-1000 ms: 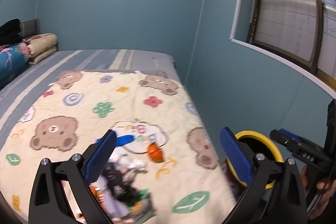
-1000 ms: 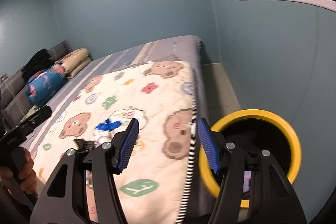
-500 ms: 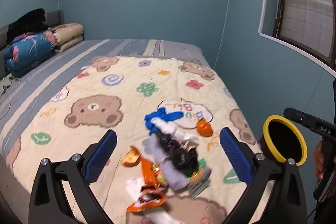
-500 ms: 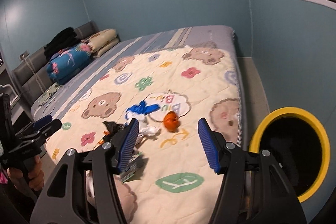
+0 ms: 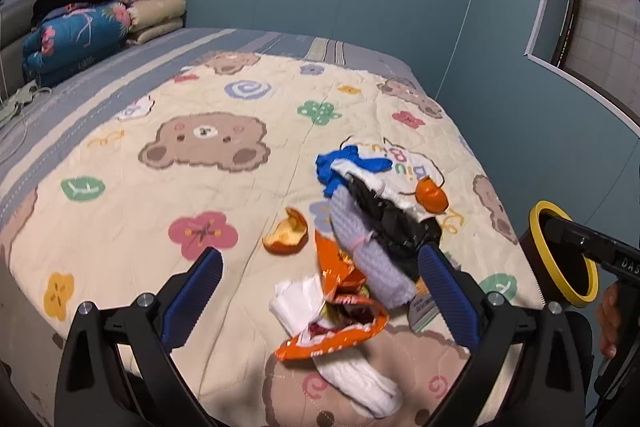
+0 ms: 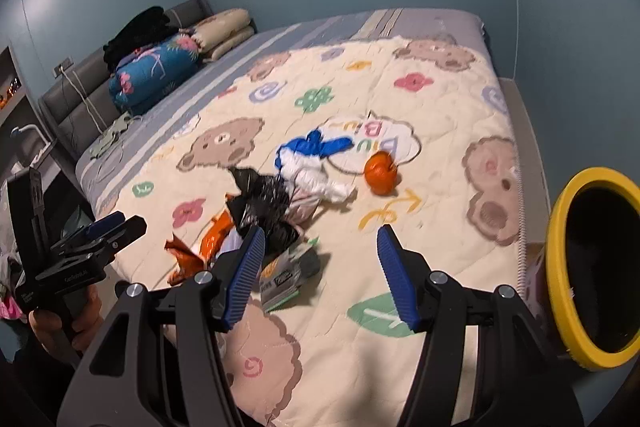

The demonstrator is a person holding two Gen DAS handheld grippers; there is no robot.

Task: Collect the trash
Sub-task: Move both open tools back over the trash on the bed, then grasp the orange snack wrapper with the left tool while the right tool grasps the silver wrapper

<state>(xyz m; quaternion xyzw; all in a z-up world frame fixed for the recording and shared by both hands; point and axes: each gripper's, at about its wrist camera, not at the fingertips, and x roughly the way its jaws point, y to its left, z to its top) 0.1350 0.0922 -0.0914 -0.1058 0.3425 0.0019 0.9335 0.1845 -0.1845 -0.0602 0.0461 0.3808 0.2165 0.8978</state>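
Note:
A heap of trash lies on the bear-print quilt (image 5: 160,195): an orange snack bag (image 5: 340,323), white tissue (image 5: 356,383), a black plastic bag (image 5: 392,219), a blue and white wrapper (image 6: 308,147), an orange peel (image 5: 288,235) and a small orange (image 6: 380,167). My left gripper (image 5: 320,291) hovers open just above the near end of the heap. My right gripper (image 6: 320,275) is open over the quilt, right of the heap, with nothing between its fingers. A yellow-rimmed bin (image 6: 592,267) stands beside the bed at the right.
Folded bedding (image 5: 76,35) and dark clothes are stacked at the headboard, far left. A blue wall runs behind the bed and a window (image 5: 600,11) is at the right. A narrow floor strip (image 6: 524,131) lies between bed and wall. A hand (image 6: 60,323) holds the left gripper.
Both grippers have swung left and down from the bin toward the bed. The trash heap now sits larger and nearer beneath them. Both stayed open.

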